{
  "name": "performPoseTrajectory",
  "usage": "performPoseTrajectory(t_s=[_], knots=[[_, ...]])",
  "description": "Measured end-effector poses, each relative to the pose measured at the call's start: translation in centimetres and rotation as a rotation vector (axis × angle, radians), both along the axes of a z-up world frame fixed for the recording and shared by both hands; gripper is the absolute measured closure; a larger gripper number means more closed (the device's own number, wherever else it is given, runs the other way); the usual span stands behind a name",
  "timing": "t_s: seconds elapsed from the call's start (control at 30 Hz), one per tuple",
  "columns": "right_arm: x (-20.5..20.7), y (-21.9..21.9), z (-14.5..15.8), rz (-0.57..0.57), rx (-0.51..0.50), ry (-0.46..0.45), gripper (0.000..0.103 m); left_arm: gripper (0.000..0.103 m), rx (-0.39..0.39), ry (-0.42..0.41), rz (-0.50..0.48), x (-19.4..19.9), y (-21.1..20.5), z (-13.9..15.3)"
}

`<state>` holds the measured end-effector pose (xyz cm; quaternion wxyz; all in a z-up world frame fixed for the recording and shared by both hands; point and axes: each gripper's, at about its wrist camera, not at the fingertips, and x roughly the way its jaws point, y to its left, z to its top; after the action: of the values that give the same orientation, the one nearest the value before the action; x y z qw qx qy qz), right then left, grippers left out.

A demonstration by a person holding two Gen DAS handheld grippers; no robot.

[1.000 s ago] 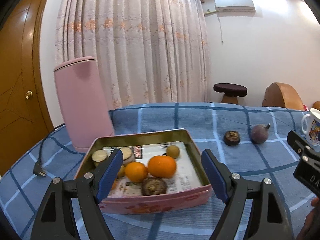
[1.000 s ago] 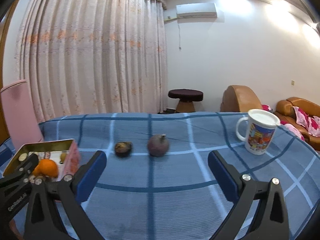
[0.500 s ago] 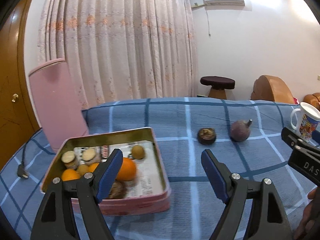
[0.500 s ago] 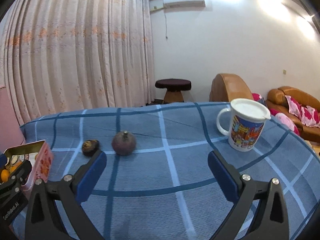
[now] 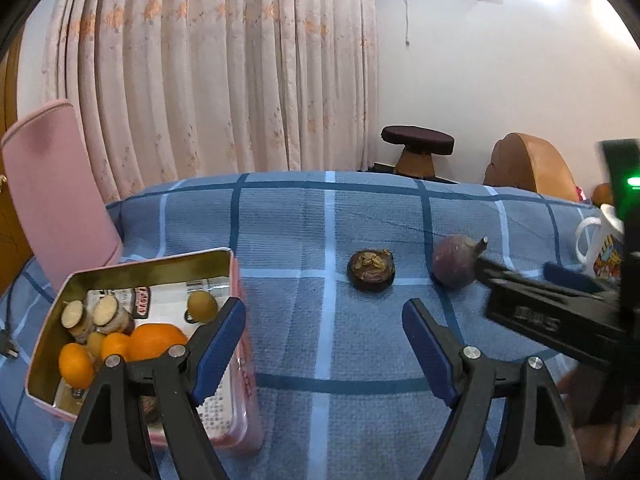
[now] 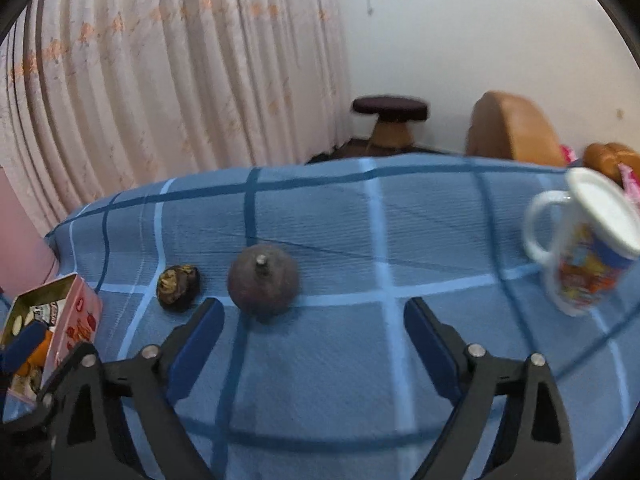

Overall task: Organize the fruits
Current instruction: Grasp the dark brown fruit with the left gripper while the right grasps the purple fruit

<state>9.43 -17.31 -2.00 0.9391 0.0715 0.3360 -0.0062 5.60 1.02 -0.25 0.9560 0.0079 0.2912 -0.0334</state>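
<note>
Fingers first: the left gripper (image 5: 324, 334) has its blue pads spread wide with nothing between them, hovering over the checked blue tablecloth (image 5: 332, 216) just beside the pink tin (image 5: 240, 372). The right gripper (image 6: 314, 324) is open too, its jaws closing in as we watch, and between them is only bare cloth. The purple round fruit (image 6: 263, 285) sits just past its left fingertip, stem pointing up, not yet between the pads.

Right next to that fruit, on its tin side, lies the small dark fruit (image 6: 178, 282) with its brownish crown, apart from it and out in the middle of the table. From the left wrist view the same pair shows ahead of the open fingers, dark fruit (image 5: 371, 271) to the left, purple one (image 5: 456, 262) to the right, with the right gripper's black body reaching in from the right edge.

Over at the table's left edge the tin already carries oranges (image 5: 154, 342), a small yellowish fruit (image 5: 202, 301) and two cut pale-faced pieces (image 5: 108, 314). A printed mug (image 6: 588, 248) stands near the right edge, a pink cylinder (image 5: 52, 184) behind the tin.
</note>
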Motion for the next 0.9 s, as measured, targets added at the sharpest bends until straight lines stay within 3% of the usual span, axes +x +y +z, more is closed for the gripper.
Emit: performPoseTrajectory(t_s=[0.13, 0.23, 0.33, 0.5, 0.77, 0.9], knots=[[3.1, 0.8, -0.9, 0.058, 0.044, 0.071, 0.028, 0.022, 0.007, -0.007, -0.003, 0.8, -0.1, 0.4], [4.4, 1.3, -1.4, 0.091, 0.05, 0.11, 0.031, 0.022, 0.006, -0.014, -0.01, 1.5, -0.2, 0.6], [5.1, 1.7, -1.9, 0.134, 0.064, 0.148, 0.049, 0.022, 0.011, -0.005, -0.005, 2.7, -0.6, 0.6], [4.2, 1.4, -1.6, 0.112, 0.022, 0.138, 0.049, 0.023, 0.005, 0.023, 0.007, 4.5, -0.9, 0.1], [2.1, -5.8, -0.1, -0.207, 0.13, 0.009, 0.049, 0.023, -0.006, 0.078, -0.02, 8.3, -3.6, -0.3], [2.2, -7.2, -0.6, -0.254, 0.164, 0.028, 0.049, 0.049, -0.015, 0.193, -0.041, 10.9, -4.8, -1.8]])
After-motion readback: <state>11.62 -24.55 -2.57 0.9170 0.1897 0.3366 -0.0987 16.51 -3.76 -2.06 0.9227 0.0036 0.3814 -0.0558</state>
